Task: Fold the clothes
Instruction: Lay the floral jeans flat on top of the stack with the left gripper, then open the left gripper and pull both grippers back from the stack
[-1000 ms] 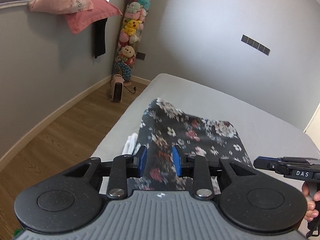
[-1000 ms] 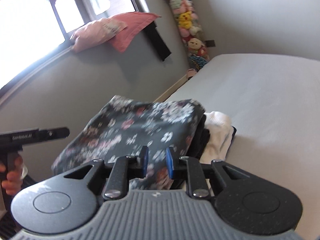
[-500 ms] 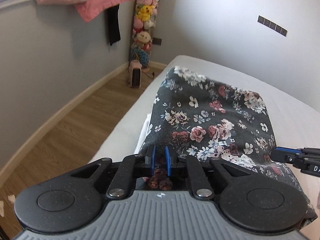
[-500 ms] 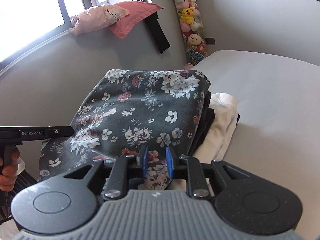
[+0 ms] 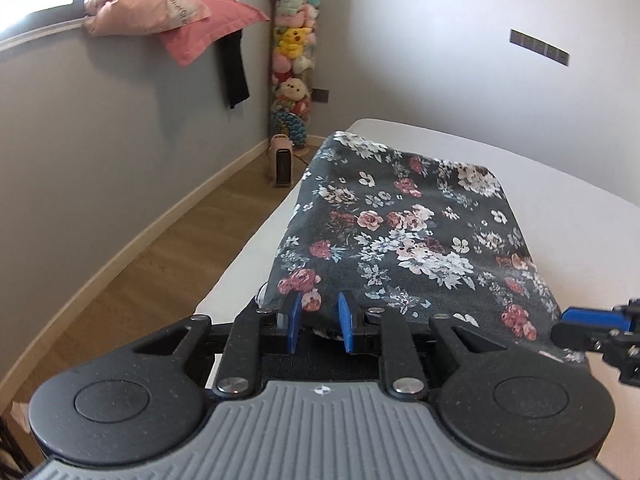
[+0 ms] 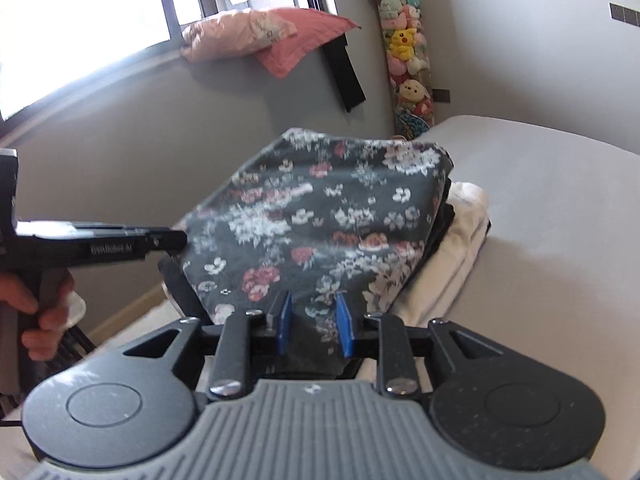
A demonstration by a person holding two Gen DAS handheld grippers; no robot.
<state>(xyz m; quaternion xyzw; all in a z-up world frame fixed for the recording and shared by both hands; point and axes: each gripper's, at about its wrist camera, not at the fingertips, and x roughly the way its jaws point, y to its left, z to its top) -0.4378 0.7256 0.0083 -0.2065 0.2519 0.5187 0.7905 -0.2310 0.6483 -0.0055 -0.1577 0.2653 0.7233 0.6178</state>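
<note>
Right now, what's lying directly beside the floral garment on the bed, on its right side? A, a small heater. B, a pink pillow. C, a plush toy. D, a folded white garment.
D: in the right wrist view a folded white garment lies against the floral garment's right edge on the bed.

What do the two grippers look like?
Both are alike. The left gripper and right gripper each have blue fingers on black linkage arms with silver screws, two round black discs, and a ribbed grey body. Seen sideways, the left one bears white lettering and has a black grip.
</note>
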